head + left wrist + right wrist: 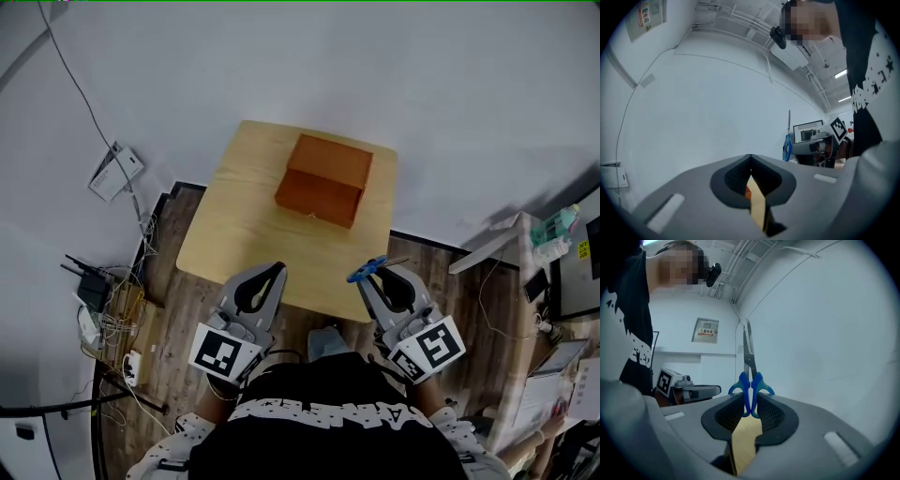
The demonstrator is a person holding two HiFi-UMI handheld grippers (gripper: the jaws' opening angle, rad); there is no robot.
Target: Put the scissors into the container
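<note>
A small wooden table point(234, 225) stands on plank flooring point(178, 352), tangled cables point(117, 326) beside it

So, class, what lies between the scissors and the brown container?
Only bare wood of the table, seen in the head view, separates the scissors from the container.

Black shirt point(323, 398) with white lettering

Head view: high above, facing steeply down. Table point(234, 225) mid-frame, left gripper point(277, 270) and right gripper point(377, 274) near bottom edge.

Left gripper view: close behind own jaws, tilted up at wall point(717, 108); right gripper far right.

Right gripper view: mirrored; left gripper far left.

Shared: scissors point(750, 380) in all three views; table sliver through both jaw gaps.
</note>
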